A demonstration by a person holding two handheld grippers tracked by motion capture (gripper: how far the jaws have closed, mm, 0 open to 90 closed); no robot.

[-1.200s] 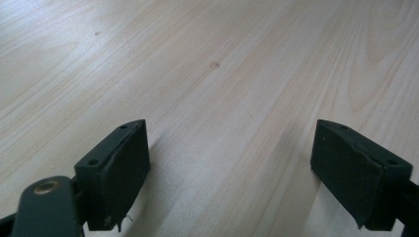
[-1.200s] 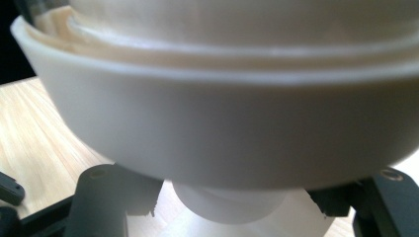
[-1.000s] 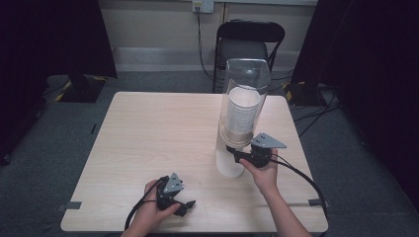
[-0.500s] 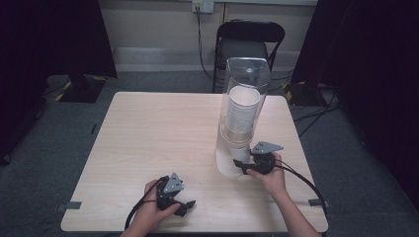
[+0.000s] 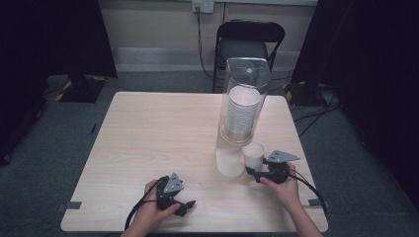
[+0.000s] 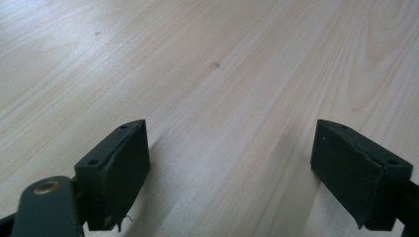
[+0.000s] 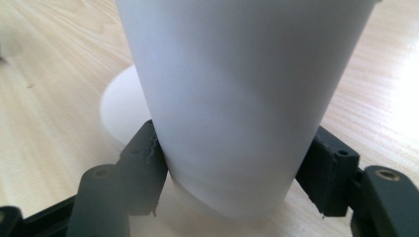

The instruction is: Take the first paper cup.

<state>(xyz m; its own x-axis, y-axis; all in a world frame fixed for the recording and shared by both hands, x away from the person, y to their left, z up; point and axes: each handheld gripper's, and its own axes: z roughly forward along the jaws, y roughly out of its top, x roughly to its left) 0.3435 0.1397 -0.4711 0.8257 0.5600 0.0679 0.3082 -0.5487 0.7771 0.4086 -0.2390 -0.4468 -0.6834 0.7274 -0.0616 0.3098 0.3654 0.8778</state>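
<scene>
Left hand-held gripper [image 5: 184,206], jaws wide apart and empty, rests on the bench [image 5: 148,133] near its front edge. Right hand-held gripper [image 5: 248,171] clamps a white paper cup [image 5: 254,154] low on its wall, just beside the clear cup dispenser [image 5: 240,113].

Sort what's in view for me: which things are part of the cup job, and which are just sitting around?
In the job:
- paper cup, clamped in the right claw
- clear cup dispenser with its stack of cups

Lying about:
- left claw, open over bare table
- folding chair behind the table
</scene>
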